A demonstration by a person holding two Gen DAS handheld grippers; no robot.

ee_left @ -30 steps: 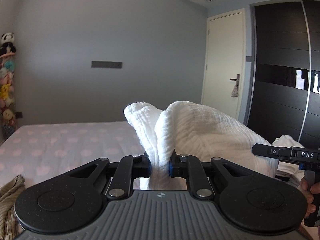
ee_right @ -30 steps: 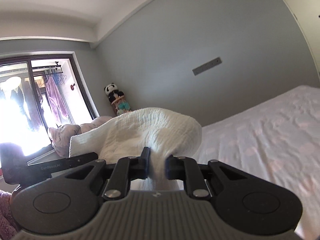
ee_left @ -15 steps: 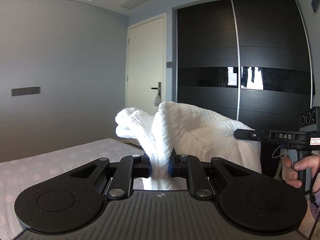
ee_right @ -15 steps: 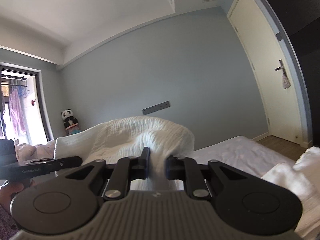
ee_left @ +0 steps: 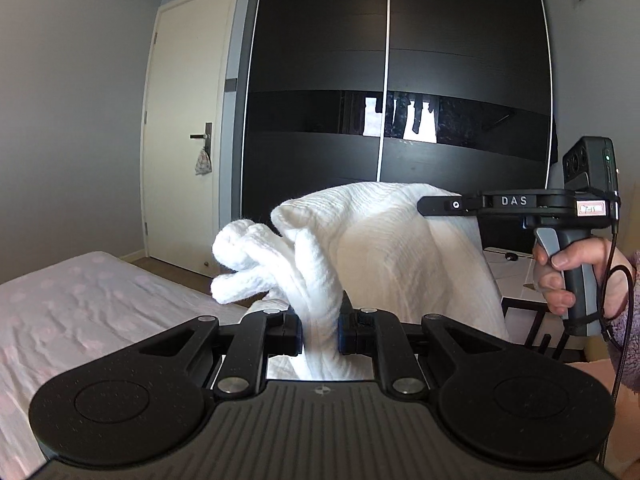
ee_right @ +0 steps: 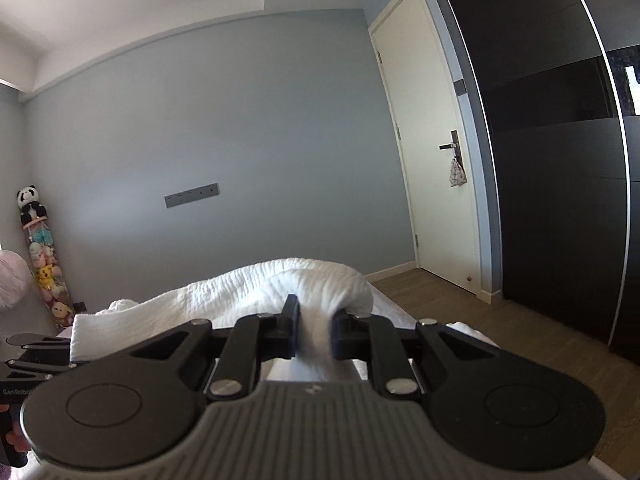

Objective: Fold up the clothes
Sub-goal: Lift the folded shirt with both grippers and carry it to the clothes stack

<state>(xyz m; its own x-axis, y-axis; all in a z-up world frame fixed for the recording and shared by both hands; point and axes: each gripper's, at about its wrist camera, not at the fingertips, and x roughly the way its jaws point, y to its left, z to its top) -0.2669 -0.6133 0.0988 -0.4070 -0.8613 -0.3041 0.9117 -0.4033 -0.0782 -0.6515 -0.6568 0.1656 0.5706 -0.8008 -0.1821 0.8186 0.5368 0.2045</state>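
Both hands have swung round since a second ago: the left view has turned from the grey wall and bed toward the dark wardrobe, and the right view has turned from the window toward the door.

The left gripper [ee_left: 319, 334] is clenched on a bunched edge of the white cloth [ee_left: 384, 256], which rises straight up from between its jaws and flops over to the left in a thick roll. The right gripper [ee_right: 314, 330] is likewise clamped on another part of the same cloth [ee_right: 256, 292]. In the left view the right gripper [ee_left: 424, 205] stands off to the right and higher, with the hand [ee_left: 576, 268] on its handle, and the cloth hangs between the two like a curtain.

So the cloth's long axis runs gripper to gripper, held in the air above the near edge of the bed [ee_left: 80, 312]. The bed lies to the left and below, probably where the cloth must be laid flat for folding.
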